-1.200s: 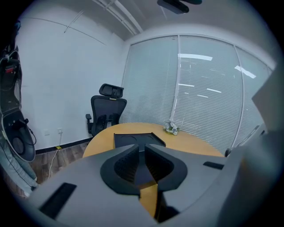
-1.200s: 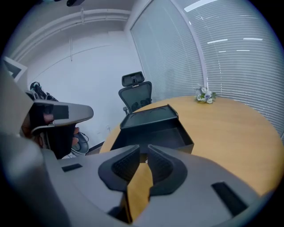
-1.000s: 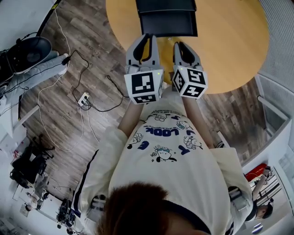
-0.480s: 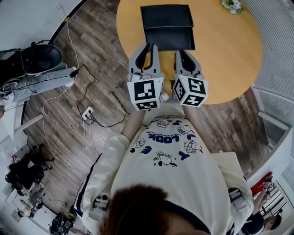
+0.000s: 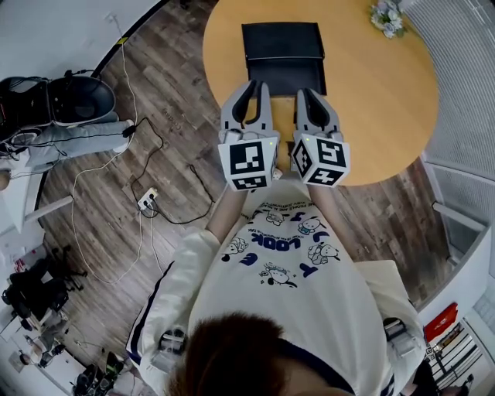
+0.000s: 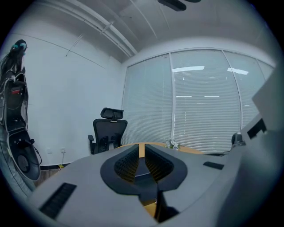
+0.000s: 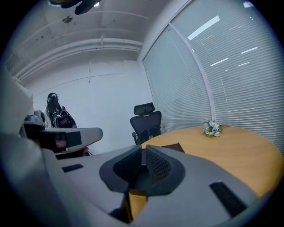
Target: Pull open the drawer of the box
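Nearby: drawer (image 5: pixel 285 77), left gripper (image 5: pixel 257 85), right gripper (image 5: pixel 303 93).

A round, light wooden table (image 5: pixel 371 116) carried a black box (image 5: pixel 281 40) near its middle, with the drawer (image 5: pixel 286 76) standing out from the box's near side. A small bunch of flowers (image 5: pixel 384 15) lay well apart, toward the far right edge.

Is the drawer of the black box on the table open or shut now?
Open, it seems: the head view shows the drawer sticking out of the box toward the person.
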{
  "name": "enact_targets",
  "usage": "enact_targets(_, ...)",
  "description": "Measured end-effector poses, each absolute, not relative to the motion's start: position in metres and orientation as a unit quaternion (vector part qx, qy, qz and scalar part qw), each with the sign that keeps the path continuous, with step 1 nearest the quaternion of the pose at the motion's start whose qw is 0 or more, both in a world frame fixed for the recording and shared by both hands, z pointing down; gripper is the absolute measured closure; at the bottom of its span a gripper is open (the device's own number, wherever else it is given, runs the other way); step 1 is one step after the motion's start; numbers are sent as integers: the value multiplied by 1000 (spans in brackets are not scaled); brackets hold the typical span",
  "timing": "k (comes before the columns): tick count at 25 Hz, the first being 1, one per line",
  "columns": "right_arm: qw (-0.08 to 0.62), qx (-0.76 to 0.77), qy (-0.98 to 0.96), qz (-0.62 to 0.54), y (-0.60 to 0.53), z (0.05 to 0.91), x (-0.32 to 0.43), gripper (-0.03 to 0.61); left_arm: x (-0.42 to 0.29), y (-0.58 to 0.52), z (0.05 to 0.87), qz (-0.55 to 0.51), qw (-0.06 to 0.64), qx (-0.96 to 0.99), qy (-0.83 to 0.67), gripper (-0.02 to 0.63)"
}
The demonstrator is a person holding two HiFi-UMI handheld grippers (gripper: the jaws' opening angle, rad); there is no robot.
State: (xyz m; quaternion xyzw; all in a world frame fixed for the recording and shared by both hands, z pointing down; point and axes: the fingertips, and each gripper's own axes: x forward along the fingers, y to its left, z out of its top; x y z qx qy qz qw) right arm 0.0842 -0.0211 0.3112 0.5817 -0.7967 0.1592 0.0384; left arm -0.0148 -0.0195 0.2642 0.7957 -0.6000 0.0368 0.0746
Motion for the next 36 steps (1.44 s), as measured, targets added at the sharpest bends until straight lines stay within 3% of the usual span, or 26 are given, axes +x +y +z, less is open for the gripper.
enact_targets(36, 26, 570, -811, 132, -26, 294, 73, 535, -12, -24, 262, 37, 70, 797, -598, 566)
